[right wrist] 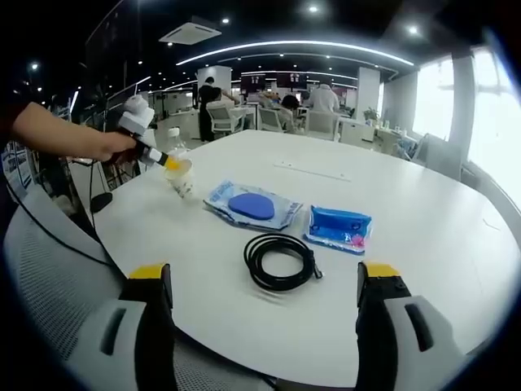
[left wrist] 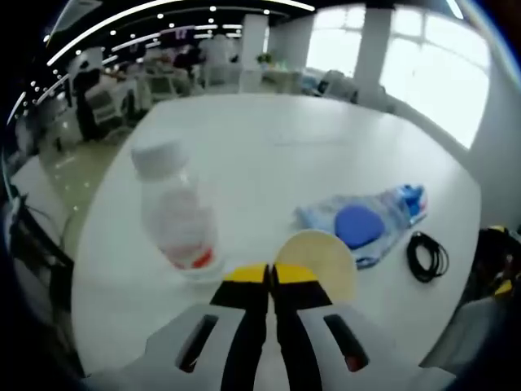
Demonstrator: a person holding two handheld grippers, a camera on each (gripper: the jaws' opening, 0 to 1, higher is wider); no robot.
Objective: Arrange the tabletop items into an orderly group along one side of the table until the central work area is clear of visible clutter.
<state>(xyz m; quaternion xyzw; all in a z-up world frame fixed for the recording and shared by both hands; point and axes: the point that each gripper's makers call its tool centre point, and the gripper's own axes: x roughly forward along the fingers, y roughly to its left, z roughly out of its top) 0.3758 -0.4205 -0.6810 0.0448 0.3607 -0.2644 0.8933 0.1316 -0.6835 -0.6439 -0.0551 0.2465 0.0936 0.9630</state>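
My left gripper (left wrist: 269, 275) is shut, its yellow tips pinching the rim of a pale yellow cup (left wrist: 321, 257) on the white table (left wrist: 269, 138). A clear bottle (left wrist: 175, 208) with a white cap and red label stands blurred just left of it. In the right gripper view a hand holds that gripper (right wrist: 167, 161) at the cup (right wrist: 181, 177) near the table's far left edge. My right gripper (right wrist: 264, 273) is wide open at the near edge, in front of a coiled black cable (right wrist: 279, 259). Beyond lie a clear bag with a blue disc (right wrist: 251, 205) and a blue packet (right wrist: 338, 228).
A grey mesh chair (right wrist: 49, 269) stands against the table's left side. Office chairs and people (right wrist: 321, 98) fill the room behind the table. The table's far half (right wrist: 391, 175) is bare white surface. Bright windows line the right side.
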